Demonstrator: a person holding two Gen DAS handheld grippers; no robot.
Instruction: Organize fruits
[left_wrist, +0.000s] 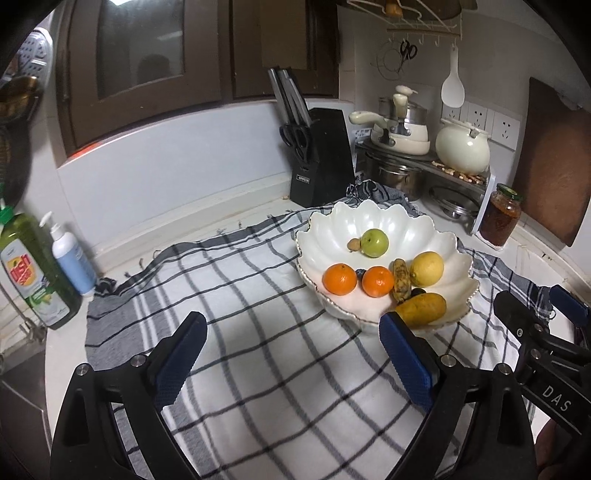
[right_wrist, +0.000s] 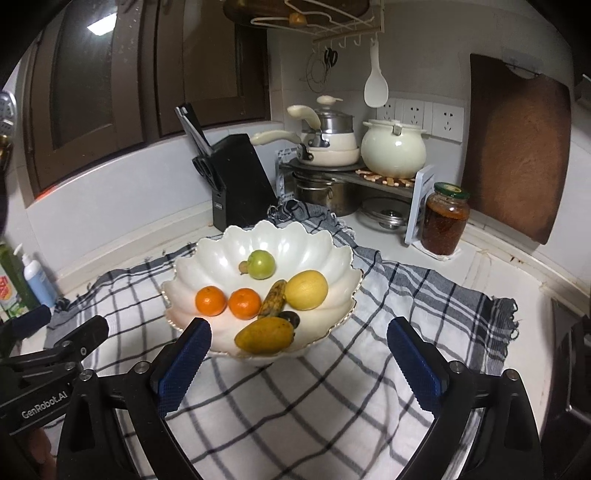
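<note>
A white scalloped bowl (left_wrist: 436, 236) (right_wrist: 295, 236) stands on a checked cloth (left_wrist: 236, 288) (right_wrist: 295, 398). It holds a green apple (left_wrist: 374, 242) (right_wrist: 261, 264), two oranges (left_wrist: 340, 278) (left_wrist: 377, 281) (right_wrist: 210, 301) (right_wrist: 244, 303), a spotted banana (left_wrist: 401, 279) (right_wrist: 272, 299), a lemon (left_wrist: 427, 268) (right_wrist: 306, 289), a mango (left_wrist: 421, 309) (right_wrist: 264, 335), a small brown fruit (left_wrist: 353, 244) and a dark fruit (right_wrist: 290, 317). My left gripper (left_wrist: 293, 332) is open and empty, in front and left of the bowl. My right gripper (right_wrist: 299, 336) is open and empty, just before the bowl's near rim; it also shows in the left wrist view (left_wrist: 535, 306).
A black knife block (left_wrist: 321, 158) (right_wrist: 240, 177), stacked pots and a cream kettle (left_wrist: 461, 147) (right_wrist: 393, 147) on a rack stand behind. A jar (left_wrist: 500, 214) (right_wrist: 445, 219) and wooden board (right_wrist: 517, 147) are right. Soap bottles (left_wrist: 33, 269) stand left.
</note>
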